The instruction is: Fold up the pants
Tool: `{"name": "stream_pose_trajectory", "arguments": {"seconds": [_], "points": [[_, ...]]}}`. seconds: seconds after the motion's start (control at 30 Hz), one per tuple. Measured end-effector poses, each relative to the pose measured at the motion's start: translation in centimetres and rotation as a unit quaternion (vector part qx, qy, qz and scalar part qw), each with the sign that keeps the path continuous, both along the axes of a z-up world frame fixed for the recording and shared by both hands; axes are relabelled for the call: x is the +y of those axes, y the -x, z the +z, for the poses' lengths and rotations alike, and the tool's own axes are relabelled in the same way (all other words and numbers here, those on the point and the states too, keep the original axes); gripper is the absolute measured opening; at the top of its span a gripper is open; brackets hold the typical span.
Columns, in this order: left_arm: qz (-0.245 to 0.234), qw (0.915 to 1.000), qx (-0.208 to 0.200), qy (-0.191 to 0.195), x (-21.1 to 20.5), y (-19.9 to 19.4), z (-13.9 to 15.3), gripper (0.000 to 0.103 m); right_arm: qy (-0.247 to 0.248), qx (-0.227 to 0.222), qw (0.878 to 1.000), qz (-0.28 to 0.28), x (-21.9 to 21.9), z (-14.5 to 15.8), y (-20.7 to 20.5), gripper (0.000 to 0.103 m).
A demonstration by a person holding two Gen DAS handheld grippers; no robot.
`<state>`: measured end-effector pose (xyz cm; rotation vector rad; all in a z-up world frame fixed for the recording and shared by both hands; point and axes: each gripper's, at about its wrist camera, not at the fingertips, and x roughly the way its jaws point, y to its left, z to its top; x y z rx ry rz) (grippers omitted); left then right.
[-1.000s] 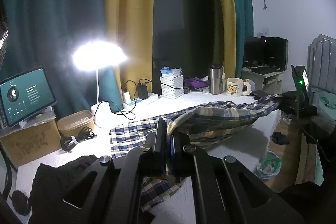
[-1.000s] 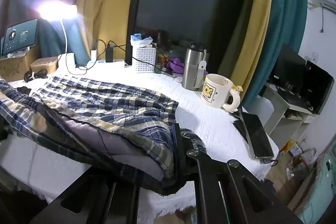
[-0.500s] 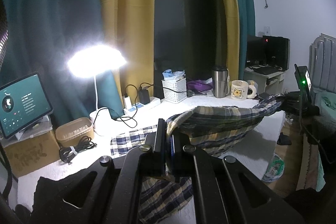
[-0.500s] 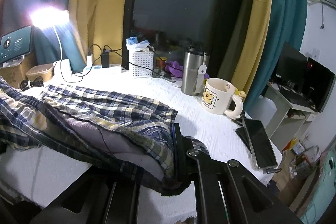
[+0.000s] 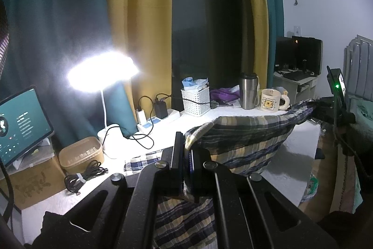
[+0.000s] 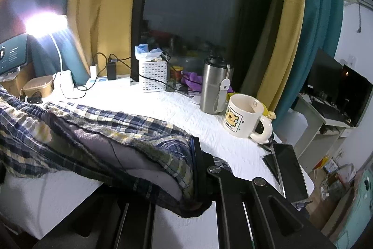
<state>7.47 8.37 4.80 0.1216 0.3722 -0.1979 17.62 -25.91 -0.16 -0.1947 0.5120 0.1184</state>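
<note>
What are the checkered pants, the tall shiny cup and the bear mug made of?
The plaid pants look like soft woven cloth, maybe cotton: they sag, wrinkle and show frayed edges. The tall tumbler looks like brushed steel, grey with a dull sheen and a dark lid. The bear mug looks like glazed ceramic, glossy cream with a thick handle.

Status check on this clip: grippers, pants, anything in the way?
Left gripper and right gripper both shut on pants. Pants lifted, slung between them above table. Mug, flask and phone close by right gripper.
</note>
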Motion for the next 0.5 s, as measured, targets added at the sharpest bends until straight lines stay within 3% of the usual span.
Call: {"name": "stream_pose_trajectory", "arguments": {"seconds": [0.5], "points": [[0.013, 0.9993, 0.035, 0.004, 2.1, -6.7, -1.2, 0.003, 0.005, 0.026, 1.000, 0.004, 1.4, -0.6, -6.0, 0.008]]}}
